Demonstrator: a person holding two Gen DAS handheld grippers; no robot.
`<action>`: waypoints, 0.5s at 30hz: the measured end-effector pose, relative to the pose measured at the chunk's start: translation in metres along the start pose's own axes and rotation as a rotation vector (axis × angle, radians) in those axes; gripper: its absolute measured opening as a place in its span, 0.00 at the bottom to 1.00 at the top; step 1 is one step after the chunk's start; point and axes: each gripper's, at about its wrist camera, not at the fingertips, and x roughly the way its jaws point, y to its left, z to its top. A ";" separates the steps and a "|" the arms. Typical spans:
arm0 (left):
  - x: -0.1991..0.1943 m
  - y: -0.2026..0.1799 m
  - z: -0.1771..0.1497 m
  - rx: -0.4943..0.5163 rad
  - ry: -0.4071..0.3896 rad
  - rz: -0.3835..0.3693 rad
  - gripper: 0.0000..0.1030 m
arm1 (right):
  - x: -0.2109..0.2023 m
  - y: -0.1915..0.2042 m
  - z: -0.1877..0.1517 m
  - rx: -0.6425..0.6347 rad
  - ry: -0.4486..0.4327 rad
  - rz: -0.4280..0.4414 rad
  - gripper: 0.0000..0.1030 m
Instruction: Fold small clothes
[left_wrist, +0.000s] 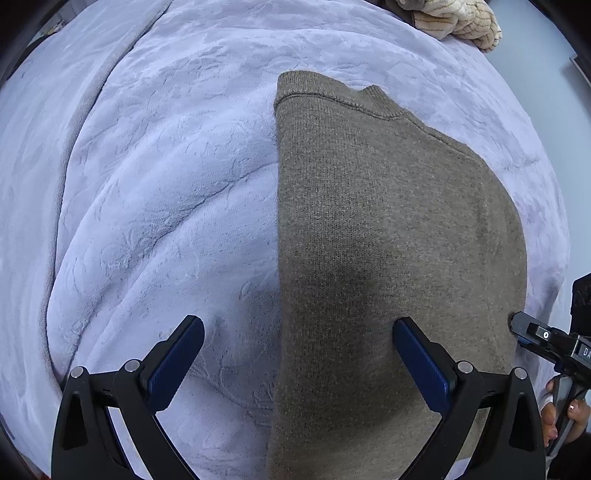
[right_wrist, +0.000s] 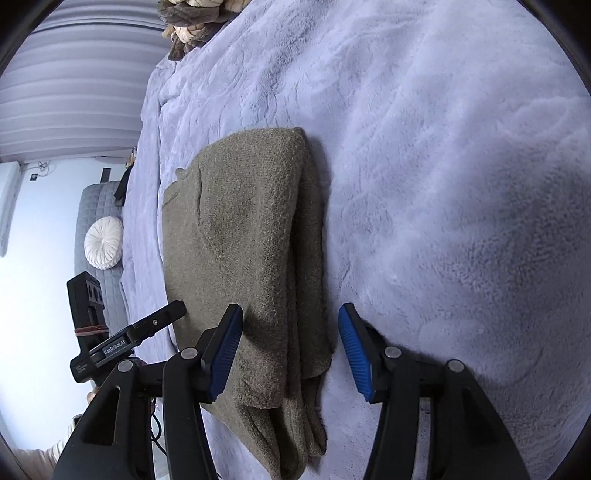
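Observation:
A folded olive-brown knit sweater (left_wrist: 388, 221) lies flat on a lavender plush blanket (left_wrist: 166, 184), its collar at the far end. My left gripper (left_wrist: 297, 325) points down over the sweater's near left edge. It is open wide, one finger above the blanket and the other above the knit. In the right wrist view the same sweater (right_wrist: 243, 221) shows its stacked folded layers on the right side. My right gripper (right_wrist: 291, 310) stands open astride that layered edge, and its blue pads do not press the cloth.
The blanket (right_wrist: 443, 184) spreads out to the right of the sweater. A cream and brown knit heap (left_wrist: 461, 22) lies at the bed's far edge. Beyond the bed is a grey quilted seat with a white round cushion (right_wrist: 104, 242). A hand (left_wrist: 554, 417) holds the right gripper's handle.

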 end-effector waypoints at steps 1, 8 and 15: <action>0.002 -0.001 0.002 0.003 0.002 -0.004 1.00 | 0.000 -0.001 0.000 0.001 0.002 0.001 0.56; 0.022 -0.012 0.012 0.032 0.053 -0.108 1.00 | 0.009 -0.002 0.004 -0.008 0.031 0.005 0.56; 0.052 -0.032 0.026 0.066 0.122 -0.192 1.00 | 0.033 0.017 0.009 -0.059 0.078 0.043 0.63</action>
